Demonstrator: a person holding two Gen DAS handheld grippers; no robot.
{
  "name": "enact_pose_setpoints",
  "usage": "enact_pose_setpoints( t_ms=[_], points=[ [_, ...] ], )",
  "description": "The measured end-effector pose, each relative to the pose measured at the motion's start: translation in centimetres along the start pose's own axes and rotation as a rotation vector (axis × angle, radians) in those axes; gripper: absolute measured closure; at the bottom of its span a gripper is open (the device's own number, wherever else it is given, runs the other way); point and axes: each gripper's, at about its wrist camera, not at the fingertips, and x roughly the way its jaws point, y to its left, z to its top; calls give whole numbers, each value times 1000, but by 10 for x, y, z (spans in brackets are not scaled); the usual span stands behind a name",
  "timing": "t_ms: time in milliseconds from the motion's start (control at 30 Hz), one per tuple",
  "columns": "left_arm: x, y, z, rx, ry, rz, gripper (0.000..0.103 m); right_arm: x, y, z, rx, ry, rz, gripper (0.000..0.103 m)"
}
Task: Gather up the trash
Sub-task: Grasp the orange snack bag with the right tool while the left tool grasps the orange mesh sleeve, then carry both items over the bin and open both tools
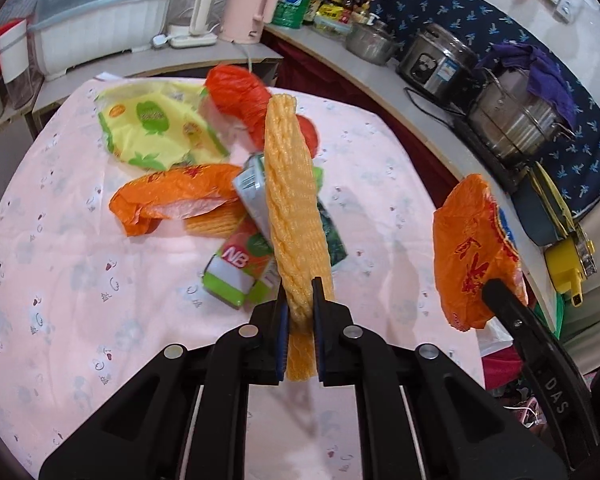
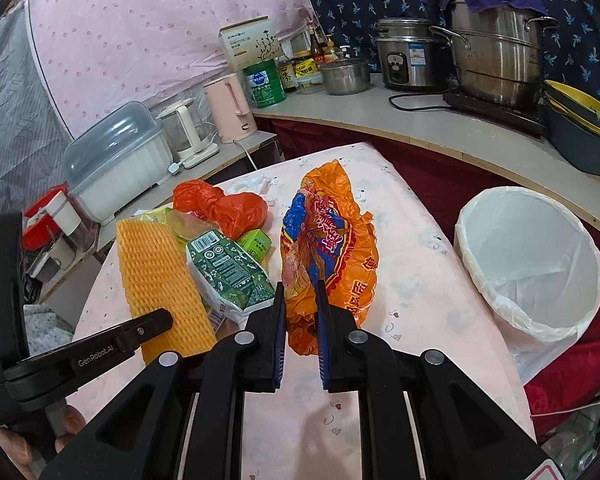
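Beside table edge point(image 2: 452, 280), lined bin point(image 2: 532, 264)

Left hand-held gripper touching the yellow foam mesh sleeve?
Touching. The left wrist view shows the left hand-held gripper with both fingers clamped on the yellow foam mesh sleeve.

On the table point(image 2: 412, 292), the trash pile is sitting toward ten o'clock of the right gripper point(image 2: 302, 320) in the right wrist view. The foam net point(image 2: 160, 280) is lying at nine o'clock of the carton point(image 2: 230, 272), and the knotted bag point(image 2: 224, 206) is resting behind both at twelve. The crinkled wrapper point(image 2: 328, 256) is hanging between the right gripper's fingers, at three o'clock of the carton. The lined bin point(image 2: 532, 264) is standing beside the table at three o'clock, before the counter point(image 2: 420, 128).
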Motion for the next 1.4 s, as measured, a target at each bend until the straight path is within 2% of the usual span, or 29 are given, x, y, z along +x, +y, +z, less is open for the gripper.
enact_pose_setpoints(
  t_ms=[233, 500, 1033, 1400],
  points=[
    [-10, -48, -2, 100, -20, -27, 93, -22, -28, 3, 47, -45, -24, 91],
    [1, -107, -8, 216, -1, -55, 93, -37, -73, 3, 116, -80, -73, 91],
    [57, -224, -23, 436, 98, -157, 93, -40, -174, 2, 272, -104, -182, 91],
    [105, -276, -23, 511, 174, -204, 93, -27, -228, 4, 350, -97, -247, 90]
  ],
)
